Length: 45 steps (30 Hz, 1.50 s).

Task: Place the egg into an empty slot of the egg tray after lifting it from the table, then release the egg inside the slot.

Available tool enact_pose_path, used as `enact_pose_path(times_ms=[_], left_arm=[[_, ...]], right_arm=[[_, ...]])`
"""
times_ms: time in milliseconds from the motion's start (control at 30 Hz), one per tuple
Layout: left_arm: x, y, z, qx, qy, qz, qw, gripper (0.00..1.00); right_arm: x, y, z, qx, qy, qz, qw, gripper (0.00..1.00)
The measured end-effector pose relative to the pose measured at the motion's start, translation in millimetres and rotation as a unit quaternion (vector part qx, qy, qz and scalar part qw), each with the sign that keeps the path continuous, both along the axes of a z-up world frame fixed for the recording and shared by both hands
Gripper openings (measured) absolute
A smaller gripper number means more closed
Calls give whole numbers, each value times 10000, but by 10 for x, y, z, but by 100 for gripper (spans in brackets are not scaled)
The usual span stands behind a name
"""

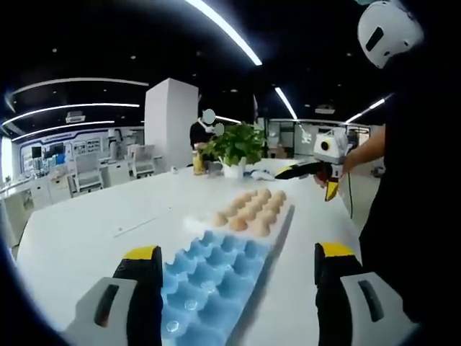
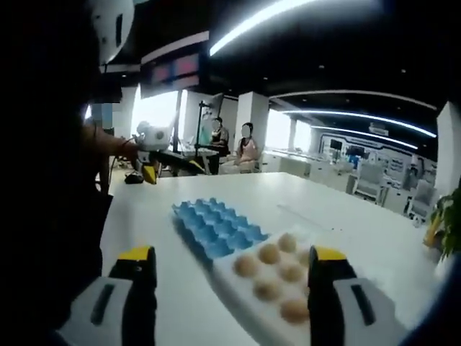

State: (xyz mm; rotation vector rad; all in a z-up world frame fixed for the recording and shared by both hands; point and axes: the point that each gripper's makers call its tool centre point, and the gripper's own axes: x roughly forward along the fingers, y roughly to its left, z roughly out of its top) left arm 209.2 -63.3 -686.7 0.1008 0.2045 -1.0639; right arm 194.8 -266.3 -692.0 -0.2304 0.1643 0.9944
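between the right gripper (image 2: 229, 288) jaws spread apart, eggs (image 2: 277, 272), blue egg tray (image 2: 216, 225) beyond, left gripper (image 1: 238, 288) jaws apart

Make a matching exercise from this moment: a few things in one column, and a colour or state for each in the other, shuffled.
Things:
1. egg tray
2. eggs
3. left gripper
4. plant

Descriptions:
A. green, in a white pot
B. blue, slots empty
C. tan, grouped on a white holder
D. open, nothing between its jaws

Pairs: 1-B, 2-C, 3-D, 4-A
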Motion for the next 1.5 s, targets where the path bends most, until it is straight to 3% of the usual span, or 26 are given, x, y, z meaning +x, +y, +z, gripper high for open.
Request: enact_pose_path(times_ms=[733,933,1033,1200,1367,1500], left_arm=[[40,21,26,-68,-26,33,10000,86],[66,35,41,-107,-44,53,9999,85],[76,34,44,-109,-55,51,9999,84],[88,46,33,-113,-39,62,9999,83],[98,58,27,-120,-34,72,9999,82],[109,77,30,-152,-43,101,9998,82]], right_arm=[[33,34,-33,-26,38,24,10000,89],[134,111,-39,174,61,-93,9998,87],[190,164,-89,287,211,-150,9993,82],[298,224,-240,155,298,-290,9990,75],[369,300,-328,124,472,-339,9982,59],[447,341,-430,-265,586,-390,9972,44]])
